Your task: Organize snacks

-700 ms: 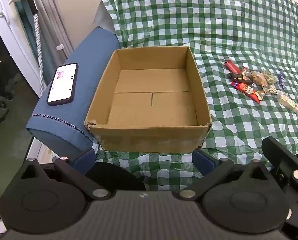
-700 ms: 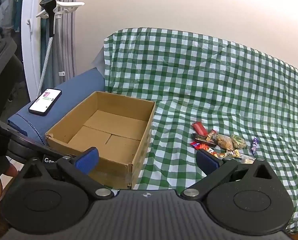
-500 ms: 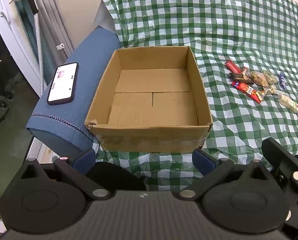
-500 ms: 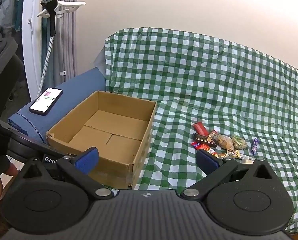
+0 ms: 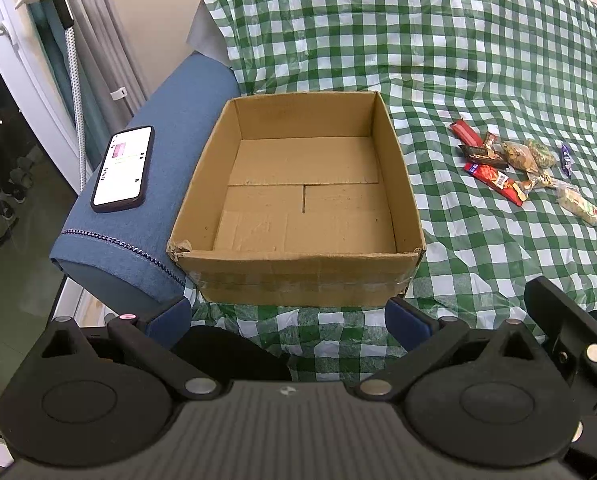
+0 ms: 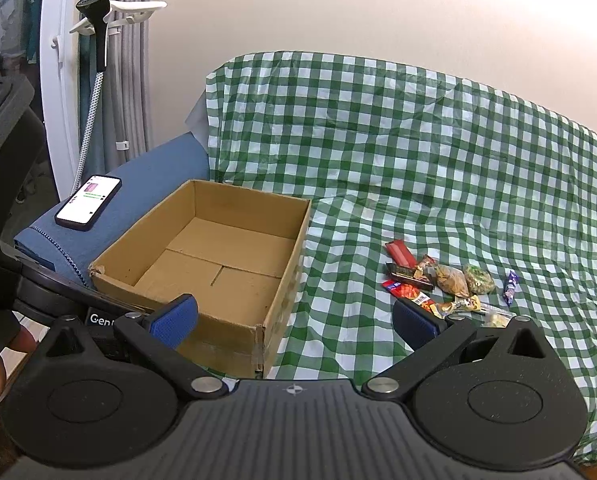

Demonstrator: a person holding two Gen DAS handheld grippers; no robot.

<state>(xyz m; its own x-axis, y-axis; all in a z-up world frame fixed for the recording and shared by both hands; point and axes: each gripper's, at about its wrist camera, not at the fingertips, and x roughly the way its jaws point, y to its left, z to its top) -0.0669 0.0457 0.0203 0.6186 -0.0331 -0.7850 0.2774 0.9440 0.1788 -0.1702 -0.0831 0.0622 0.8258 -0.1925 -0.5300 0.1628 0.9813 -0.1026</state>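
Snacks (image 5: 514, 168) lie clustered on the green checked cloth (image 5: 438, 60), well to the right of the empty cardboard box (image 5: 298, 276), while the left gripper (image 5: 288, 318) and right gripper (image 6: 294, 320) both hover with fingers spread wide, gripping nothing.

Cloth (image 5: 438, 60): green-and-white check, all over. Box (image 5: 298, 272): plain brown cardboard, paler band of tape across the near wall. Armrest (image 5: 170, 128): denim blue, light stitched seam at the end. Phone (image 5: 123, 168): black case, white lit screen. Snacks (image 5: 510, 164): red wrappers, one dark brown, tan and greenish clear packs, one small purple. Gripper (image 5: 288, 316) body black, pads blue. Wall (image 6: 338, 8): cream.
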